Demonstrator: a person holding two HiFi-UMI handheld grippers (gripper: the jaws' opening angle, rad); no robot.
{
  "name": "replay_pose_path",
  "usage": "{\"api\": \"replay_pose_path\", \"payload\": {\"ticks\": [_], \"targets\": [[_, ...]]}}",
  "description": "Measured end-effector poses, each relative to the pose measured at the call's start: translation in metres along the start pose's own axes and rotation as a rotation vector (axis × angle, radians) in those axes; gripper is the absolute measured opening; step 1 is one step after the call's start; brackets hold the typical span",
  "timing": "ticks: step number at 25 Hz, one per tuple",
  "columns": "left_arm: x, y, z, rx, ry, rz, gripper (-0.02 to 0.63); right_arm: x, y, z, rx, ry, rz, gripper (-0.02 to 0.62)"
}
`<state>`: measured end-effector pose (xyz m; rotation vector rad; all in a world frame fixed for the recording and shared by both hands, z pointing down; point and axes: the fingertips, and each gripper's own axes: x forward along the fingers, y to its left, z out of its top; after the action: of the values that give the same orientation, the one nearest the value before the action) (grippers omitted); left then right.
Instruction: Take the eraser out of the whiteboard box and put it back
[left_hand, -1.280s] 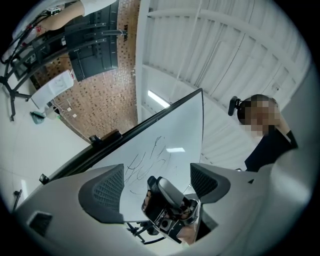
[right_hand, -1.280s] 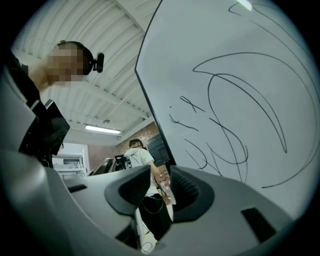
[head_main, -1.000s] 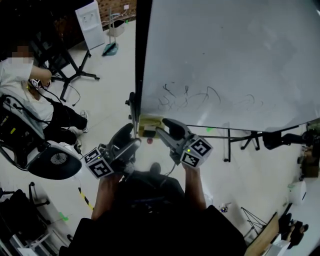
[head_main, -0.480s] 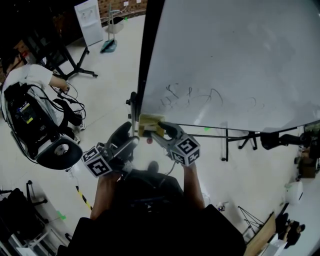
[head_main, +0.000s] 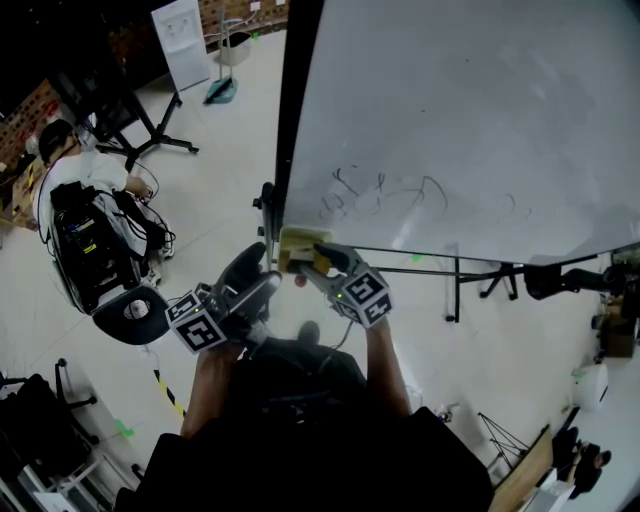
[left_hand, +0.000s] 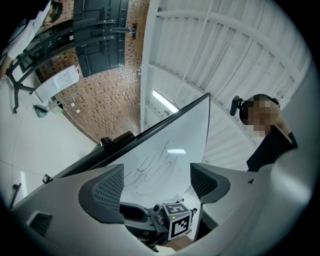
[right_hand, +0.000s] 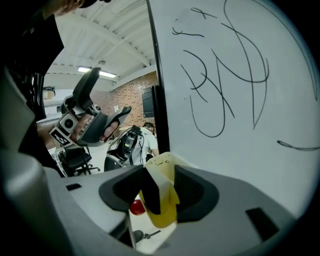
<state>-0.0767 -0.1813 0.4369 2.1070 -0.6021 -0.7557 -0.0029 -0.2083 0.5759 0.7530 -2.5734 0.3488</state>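
Jaws gape: left gripper (left_hand: 157, 182) empty, right gripper (right_hand: 161, 190) (just widened) straddling one eraser (right_hand: 150, 195) in one box (right_hand: 159, 216).

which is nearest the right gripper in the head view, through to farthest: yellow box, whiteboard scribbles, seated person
1. yellow box: at the right gripper's tips, mid-view.
2. whiteboard scribbles: up and to the right.
3. seated person: far left.
The gripper's jaws have just been opening, with the eraser between them.
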Motion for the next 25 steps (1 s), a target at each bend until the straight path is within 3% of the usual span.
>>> {"api": "replay_pose_path", "payload": {"ticks": [14, 25], "targets": [[-0.002, 0.001, -0.001, 0.001, -0.011, 0.015, 0.407, 0.006, 0.01, -0.01, -0.104, 0.046, 0.013, 0.22], [-0.003, 0.003, -0.001, 0.001, -0.012, 0.022, 0.407, 0.004, 0.013, -0.013, -0.231, 0.078, -0.013, 0.169]]}}
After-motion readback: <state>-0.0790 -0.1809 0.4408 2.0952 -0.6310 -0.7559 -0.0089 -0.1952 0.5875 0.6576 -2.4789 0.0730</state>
